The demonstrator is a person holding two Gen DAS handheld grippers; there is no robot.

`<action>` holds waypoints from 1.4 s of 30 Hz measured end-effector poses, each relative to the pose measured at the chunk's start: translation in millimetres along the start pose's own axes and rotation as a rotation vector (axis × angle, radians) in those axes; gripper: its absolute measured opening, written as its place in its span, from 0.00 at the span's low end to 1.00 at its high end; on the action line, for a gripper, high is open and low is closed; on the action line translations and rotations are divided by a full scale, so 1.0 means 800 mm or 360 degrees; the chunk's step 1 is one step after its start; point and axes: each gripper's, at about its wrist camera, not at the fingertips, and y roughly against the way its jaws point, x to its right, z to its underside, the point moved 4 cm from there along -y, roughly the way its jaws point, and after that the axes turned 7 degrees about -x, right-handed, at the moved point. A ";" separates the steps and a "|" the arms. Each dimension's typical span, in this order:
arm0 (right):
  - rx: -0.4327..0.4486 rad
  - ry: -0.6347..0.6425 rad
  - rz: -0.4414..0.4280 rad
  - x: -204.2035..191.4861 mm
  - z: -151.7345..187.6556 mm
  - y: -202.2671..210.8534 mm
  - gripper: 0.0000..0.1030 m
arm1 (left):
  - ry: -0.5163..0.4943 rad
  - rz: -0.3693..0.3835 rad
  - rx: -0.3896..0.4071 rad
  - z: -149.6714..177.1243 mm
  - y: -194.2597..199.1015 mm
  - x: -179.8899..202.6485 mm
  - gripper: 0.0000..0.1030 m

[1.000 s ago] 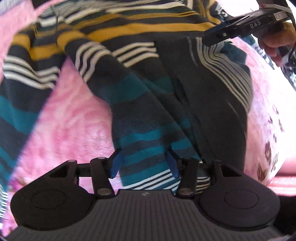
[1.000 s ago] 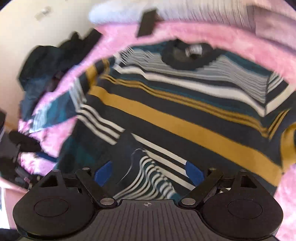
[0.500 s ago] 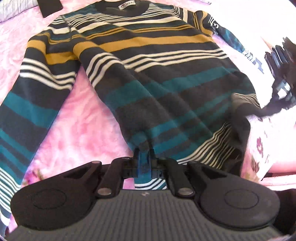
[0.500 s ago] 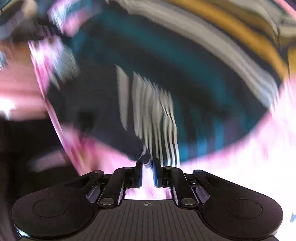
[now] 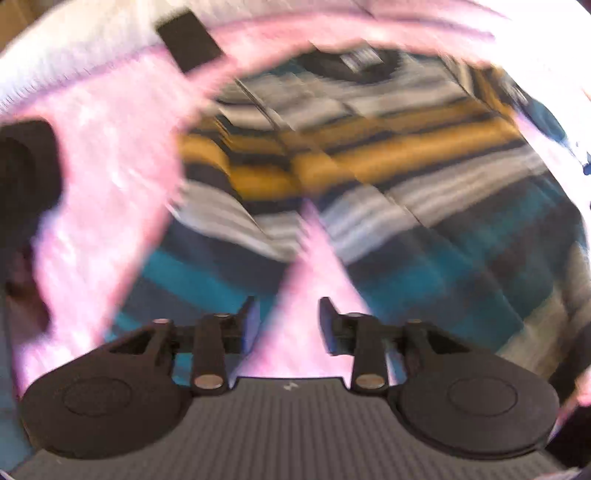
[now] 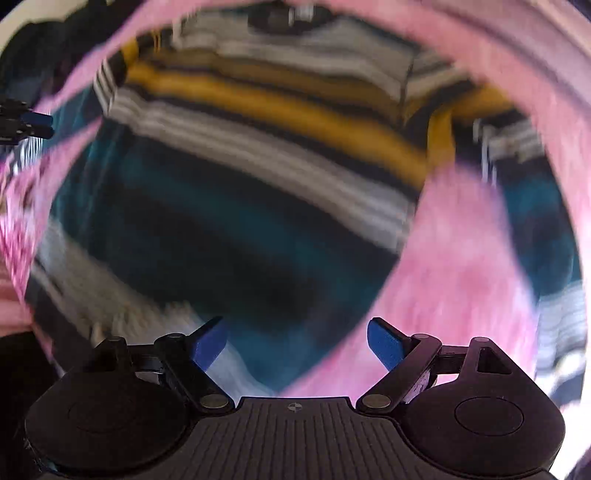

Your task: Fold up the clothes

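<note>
Sweater (image 6: 258,155) striped (teal, mustard, white), spread flat.

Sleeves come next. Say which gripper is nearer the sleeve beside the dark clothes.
Left. The left gripper, opening and empty, hovers beside that sleeve; the right gripper, also opening empty, is across the body, by the other sleeve.

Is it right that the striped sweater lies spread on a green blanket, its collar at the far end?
Not quite: the blanket under the striped sweater is pink, not green, as the right wrist view shows. The collar is indeed at the far end.
</note>
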 end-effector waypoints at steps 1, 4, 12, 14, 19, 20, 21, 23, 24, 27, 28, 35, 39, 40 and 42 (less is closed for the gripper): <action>0.0052 0.0014 0.0009 0.008 -0.020 0.002 0.83 | 0.0006 -0.0042 0.0039 -0.019 -0.003 -0.016 0.46; 0.0209 0.0007 0.0057 0.048 -0.063 0.015 0.83 | 0.0045 -0.0129 0.0138 -0.082 -0.023 -0.058 0.48; 0.0423 -0.0073 0.0223 0.138 -0.205 -0.006 0.84 | 0.0072 -0.0034 0.0139 -0.214 -0.123 -0.102 0.49; 0.0429 -0.0050 0.0242 0.150 -0.238 -0.016 0.83 | 0.0037 0.0030 0.0095 -0.231 -0.144 -0.102 0.49; 0.0399 0.0039 0.0278 0.176 -0.294 -0.038 0.84 | -0.0072 0.0139 -0.0001 -0.249 -0.181 -0.095 0.48; 0.0395 0.0028 0.0276 0.183 -0.300 -0.043 0.84 | -0.0073 0.0151 0.0009 -0.251 -0.182 -0.095 0.44; 0.0391 0.0016 0.0274 0.189 -0.306 -0.048 0.83 | -0.0074 0.0163 0.0019 -0.252 -0.183 -0.096 0.40; 0.0373 -0.0018 0.0253 0.202 -0.318 -0.060 0.83 | -0.0079 0.0193 0.0035 -0.253 -0.181 -0.097 0.15; 0.0353 -0.0043 0.0216 0.209 -0.321 -0.067 0.83 | -0.0098 0.0201 0.0038 -0.254 -0.180 -0.095 0.10; 0.0322 -0.0113 0.0090 0.215 -0.317 -0.079 0.51 | -0.0179 0.0192 0.0057 -0.255 -0.177 -0.086 0.05; 0.0342 -0.0127 0.0096 0.215 -0.314 -0.076 0.23 | -0.0215 0.0173 0.0072 -0.256 -0.174 -0.081 0.05; 0.0432 -0.0073 0.0202 0.219 -0.319 -0.033 0.07 | -0.0245 0.0139 0.0218 -0.301 -0.148 -0.086 0.05; 0.0489 -0.0094 0.0290 0.220 -0.331 -0.028 0.08 | -0.0254 0.0110 0.0243 -0.324 -0.154 -0.078 0.05; 0.0498 -0.0104 0.0316 0.219 -0.331 -0.029 0.08 | -0.0254 0.0104 0.0248 -0.328 -0.155 -0.076 0.05; 0.0516 -0.0141 0.0373 0.219 -0.328 -0.029 0.08 | -0.0258 0.0084 0.0270 -0.333 -0.150 -0.072 0.05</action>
